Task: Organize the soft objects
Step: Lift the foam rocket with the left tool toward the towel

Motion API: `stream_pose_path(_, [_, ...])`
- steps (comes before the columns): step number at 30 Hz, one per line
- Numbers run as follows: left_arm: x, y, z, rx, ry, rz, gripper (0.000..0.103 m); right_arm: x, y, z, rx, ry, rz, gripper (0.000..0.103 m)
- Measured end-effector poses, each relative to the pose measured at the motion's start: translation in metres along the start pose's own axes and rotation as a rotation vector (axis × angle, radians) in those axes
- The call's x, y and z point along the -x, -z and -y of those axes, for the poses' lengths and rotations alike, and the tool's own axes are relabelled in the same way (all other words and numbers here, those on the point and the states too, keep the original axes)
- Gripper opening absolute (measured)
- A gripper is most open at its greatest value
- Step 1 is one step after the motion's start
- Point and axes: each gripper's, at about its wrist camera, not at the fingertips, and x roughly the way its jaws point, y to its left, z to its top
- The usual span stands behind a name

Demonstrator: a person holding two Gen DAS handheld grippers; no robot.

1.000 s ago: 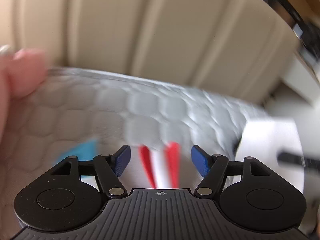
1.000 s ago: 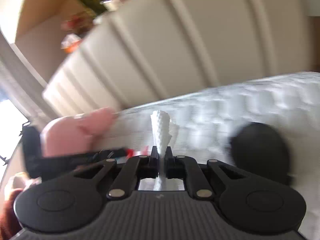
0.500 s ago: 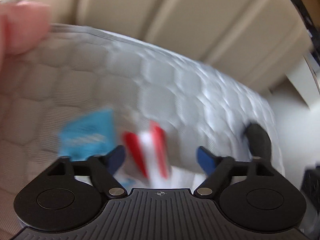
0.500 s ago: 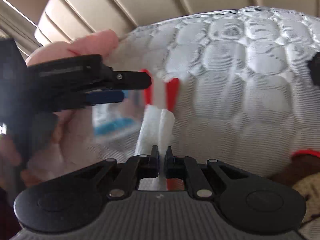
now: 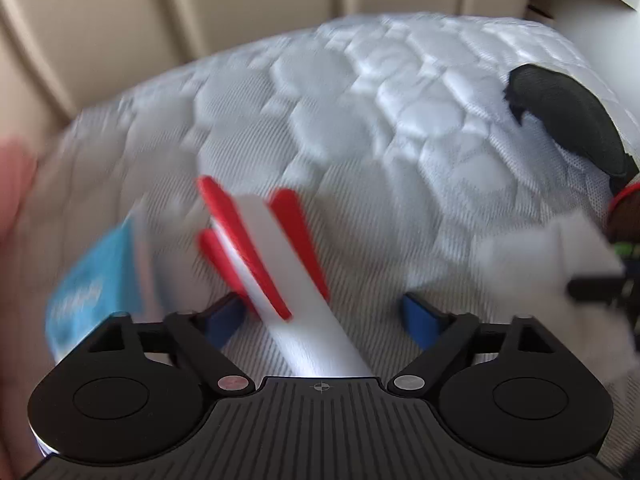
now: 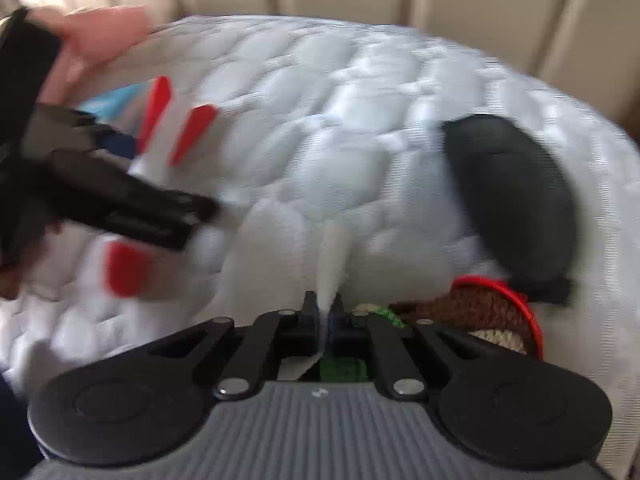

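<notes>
A white cloth with red stripes (image 5: 276, 256) lies on the quilted white mattress (image 5: 360, 128), running between the spread blue-padded fingers of my left gripper (image 5: 324, 316), which is open. My right gripper (image 6: 325, 312) is shut on a fold of white cloth (image 6: 332, 256) that stands up from its tips. The same white cloth (image 5: 552, 264) shows at the right edge of the left wrist view. The red-striped cloth (image 6: 192, 128) appears at the left in the right wrist view, beside my left gripper's black finger (image 6: 132, 200).
A black soft cap-like item (image 5: 568, 120) (image 6: 516, 196) lies on the mattress at the right. A brown knitted item with a red rim (image 6: 492, 312) and something green sit near my right gripper. A light blue packet (image 5: 92, 292) is at left. A beige padded headboard (image 5: 240, 0) stands behind.
Both grippers have swung down toward the mattress. The right gripper moved rightward with the white cloth, nearer the brown knitted item. The left stayed open over the striped cloth.
</notes>
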Motion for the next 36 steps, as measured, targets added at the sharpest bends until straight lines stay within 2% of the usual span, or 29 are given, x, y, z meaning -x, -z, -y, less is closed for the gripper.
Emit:
stream_pose_path(1, [0.001,-0.002,0.006,-0.022,-0.002,0.030,0.075,0.002,-0.002,0.008,-0.029,0.008,0.015,0.006])
stream_pose_path(3, [0.004,-0.005,0.017,-0.065,0.011,0.085,0.049,0.009,-0.006,0.026,-0.100,-0.002,0.050,0.006])
stream_pose_path(4, [0.008,-0.006,0.022,-0.077,0.031,0.099,0.046,0.016,-0.007,0.034,-0.137,-0.011,0.074,0.006])
stream_pose_path(8, [0.020,-0.008,0.031,-0.078,0.104,0.131,0.043,0.034,-0.018,0.049,-0.227,-0.033,0.170,0.006])
stream_pose_path(14, [0.057,-0.007,0.045,-0.131,0.246,0.266,0.043,0.030,-0.023,0.064,-0.308,-0.036,0.190,0.006])
stream_pose_path(17, [0.074,-0.002,0.045,-0.154,0.260,0.298,0.047,0.037,-0.022,0.068,-0.335,-0.085,0.240,0.006])
stream_pose_path(19, [0.086,0.000,0.038,-0.146,0.251,0.305,0.048,0.044,-0.022,0.066,-0.331,-0.120,0.278,0.006])
stream_pose_path(21, [0.099,0.001,0.025,-0.099,0.199,0.314,0.063,0.048,-0.025,0.062,-0.340,-0.177,0.305,0.006])
stream_pose_path(23, [0.111,0.000,0.008,-0.017,0.115,0.338,0.072,0.051,-0.031,0.055,-0.351,-0.260,0.333,0.006])
stream_pose_path(25, [0.116,-0.003,-0.009,0.074,0.049,0.347,0.074,0.049,-0.041,0.044,-0.338,-0.299,0.358,0.006])
stream_pose_path(28, [0.115,-0.001,-0.029,0.171,0.054,0.327,0.073,0.030,-0.057,0.026,-0.300,-0.272,0.334,0.006])
stream_pose_path(31, [0.108,0.001,-0.034,0.184,0.086,0.282,0.073,0.001,-0.064,0.012,-0.271,-0.222,0.237,0.006])
stream_pose_path(32, [0.106,0.002,-0.033,0.183,0.111,0.259,0.073,-0.007,-0.062,0.008,-0.249,-0.179,0.201,0.006])
stream_pose_path(33, [0.103,0.005,-0.033,0.177,0.153,0.217,0.078,-0.013,-0.059,0.006,-0.222,-0.137,0.174,0.006])
stream_pose_path(35, [0.084,0.007,-0.025,0.155,0.261,0.112,0.083,-0.021,-0.050,0.005,-0.177,-0.058,0.130,0.006])
stream_pose_path(36, [0.075,0.009,-0.019,0.139,0.284,0.064,0.084,-0.022,-0.045,0.008,-0.171,-0.022,0.117,0.006])
